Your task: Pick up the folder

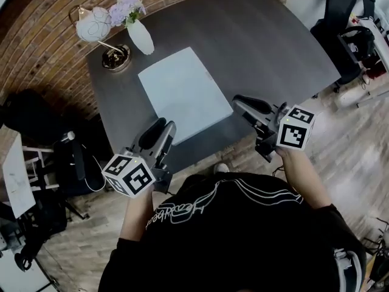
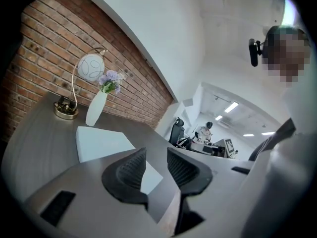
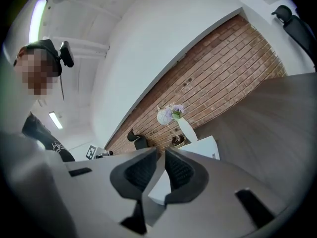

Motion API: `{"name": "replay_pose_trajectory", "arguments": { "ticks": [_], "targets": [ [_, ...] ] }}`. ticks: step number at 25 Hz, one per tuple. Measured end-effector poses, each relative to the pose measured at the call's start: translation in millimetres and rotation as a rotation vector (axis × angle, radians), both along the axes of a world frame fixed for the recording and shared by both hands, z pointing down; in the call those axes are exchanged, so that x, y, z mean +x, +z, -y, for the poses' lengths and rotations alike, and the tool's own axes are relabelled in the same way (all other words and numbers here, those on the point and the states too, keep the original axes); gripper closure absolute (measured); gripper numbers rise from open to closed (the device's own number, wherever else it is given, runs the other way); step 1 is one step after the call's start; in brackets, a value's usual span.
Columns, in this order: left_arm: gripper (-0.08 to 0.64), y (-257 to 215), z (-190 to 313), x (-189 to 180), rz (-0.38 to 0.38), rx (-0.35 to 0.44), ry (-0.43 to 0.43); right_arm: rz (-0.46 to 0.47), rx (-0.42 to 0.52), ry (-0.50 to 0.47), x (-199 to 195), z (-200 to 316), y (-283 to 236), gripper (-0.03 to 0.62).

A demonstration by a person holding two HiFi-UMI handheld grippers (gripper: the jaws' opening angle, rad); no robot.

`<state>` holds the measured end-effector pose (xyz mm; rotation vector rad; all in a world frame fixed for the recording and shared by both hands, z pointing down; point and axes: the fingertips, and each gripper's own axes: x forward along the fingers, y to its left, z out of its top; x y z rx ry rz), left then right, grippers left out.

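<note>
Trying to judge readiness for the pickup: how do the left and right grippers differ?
On the left gripper the jaws stand apart; on the right gripper they are together. The left gripper is near the left edge of the folder, the right gripper near its right corner. Both are empty.

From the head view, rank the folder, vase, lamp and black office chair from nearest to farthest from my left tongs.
1. Folder, lying just ahead of the left tongs.
2. Vase and lamp, far left corner; too close to call.
3. Office chair, far right, beyond the table.
</note>
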<state>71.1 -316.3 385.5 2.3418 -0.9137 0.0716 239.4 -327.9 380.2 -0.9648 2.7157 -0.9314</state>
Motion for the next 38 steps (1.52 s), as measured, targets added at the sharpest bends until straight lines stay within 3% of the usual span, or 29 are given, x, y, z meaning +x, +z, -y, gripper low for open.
{"name": "replay_pose_trajectory", "arguments": {
  "ticks": [6, 11, 15, 22, 33, 38],
  "targets": [
    [0.405, 28.4, 17.4, -18.3, 0.020, -0.063, -0.097, -0.013, -0.035, -0.075, -8.4, 37.4, 24.1, 0.496],
    [0.361, 65.3, 37.9, -40.9, 0.016, -0.150, -0.162, -0.054, -0.102, -0.085, -17.1, 64.2, 56.2, 0.457],
    [0.348, 100.2, 55.0, -52.5, 0.028, -0.214, -0.194, -0.140, -0.138, -0.081, -19.3, 84.1, 89.5, 0.451],
    [0.348, 150.3, 68.2, -53.1, 0.051, -0.318, -0.180, -0.326, -0.183, -0.077, -21.2, 105.9, 141.2, 0.451],
    [0.348, 167.5, 71.7, -59.5, 0.082, -0.341, -0.142, -0.406, -0.273, -0.006, -17.7, 117.6, 179.5, 0.451],
    [0.348, 177.1, 65.5, -58.9, 0.054, -0.387, -0.134, -0.375, -0.320, 0.027, -13.0, 113.2, 185.9, 0.452]
  ]
}}
